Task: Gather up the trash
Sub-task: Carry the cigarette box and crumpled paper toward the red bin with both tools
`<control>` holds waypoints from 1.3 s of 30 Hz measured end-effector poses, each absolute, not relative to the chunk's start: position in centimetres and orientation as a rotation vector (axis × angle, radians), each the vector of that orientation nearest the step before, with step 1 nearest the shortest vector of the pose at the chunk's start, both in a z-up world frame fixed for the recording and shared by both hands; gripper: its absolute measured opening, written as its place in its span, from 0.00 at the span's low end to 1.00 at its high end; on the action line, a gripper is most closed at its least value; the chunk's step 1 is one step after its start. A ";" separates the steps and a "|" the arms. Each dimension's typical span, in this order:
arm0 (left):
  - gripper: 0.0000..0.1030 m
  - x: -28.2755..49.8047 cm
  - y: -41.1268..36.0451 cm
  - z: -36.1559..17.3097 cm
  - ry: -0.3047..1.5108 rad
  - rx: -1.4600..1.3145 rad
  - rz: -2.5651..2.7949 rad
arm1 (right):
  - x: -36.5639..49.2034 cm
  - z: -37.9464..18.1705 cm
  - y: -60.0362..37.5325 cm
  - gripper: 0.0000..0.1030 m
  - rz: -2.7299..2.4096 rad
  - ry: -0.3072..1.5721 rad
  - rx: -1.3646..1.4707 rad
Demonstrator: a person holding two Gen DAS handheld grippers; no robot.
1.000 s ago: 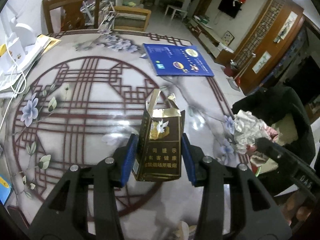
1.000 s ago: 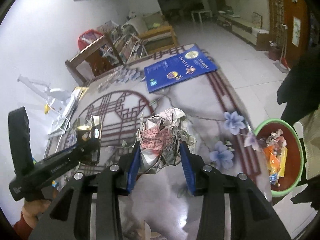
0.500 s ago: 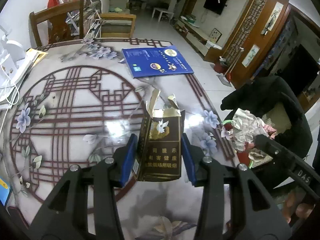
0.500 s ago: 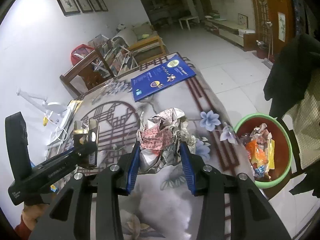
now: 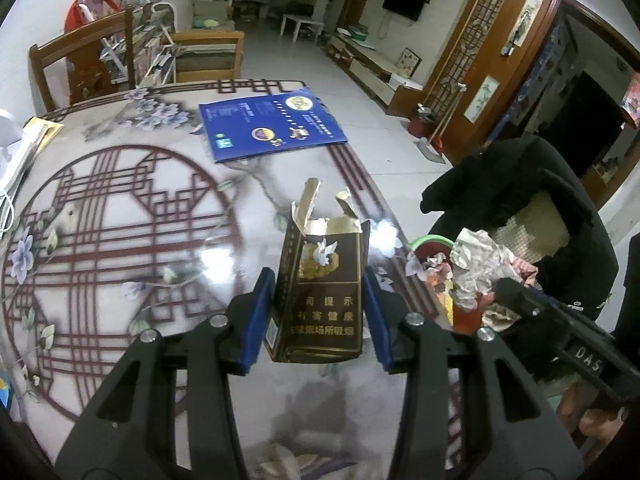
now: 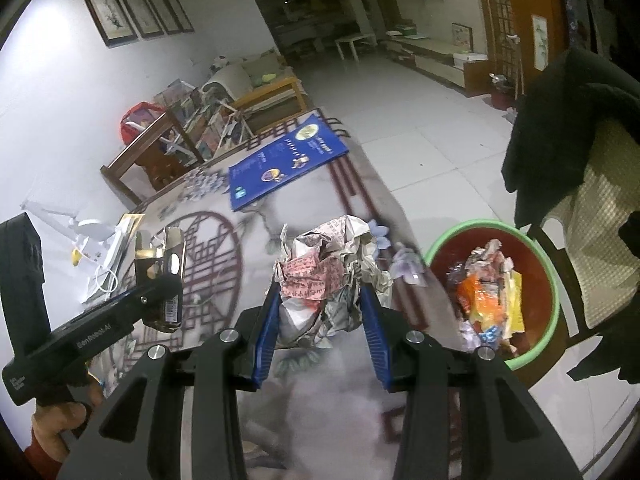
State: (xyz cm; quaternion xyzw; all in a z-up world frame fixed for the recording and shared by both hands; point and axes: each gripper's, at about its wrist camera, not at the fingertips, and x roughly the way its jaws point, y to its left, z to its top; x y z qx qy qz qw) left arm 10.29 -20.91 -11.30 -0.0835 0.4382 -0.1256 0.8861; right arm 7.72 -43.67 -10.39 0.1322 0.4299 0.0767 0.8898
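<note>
Torn-open cigarette box (image 5: 320,296) upright between left gripper (image 5: 318,320) jaws, blue pads clamped on both sides, lifted above patterned glossy counter (image 5: 120,216). Crumpled paper wad (image 6: 328,280) squeezed between right gripper (image 6: 322,320) jaws. Both tilted fwd and down. Green-rimmed red bin (image 6: 496,288) w/ wrappers just off counter edge, prob. on floor.
</note>
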 end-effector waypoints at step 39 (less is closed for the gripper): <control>0.41 11.8 -29.3 -11.2 0.935 -0.094 -0.321 | 9.7 -11.0 -51.0 0.38 0.106 0.894 0.303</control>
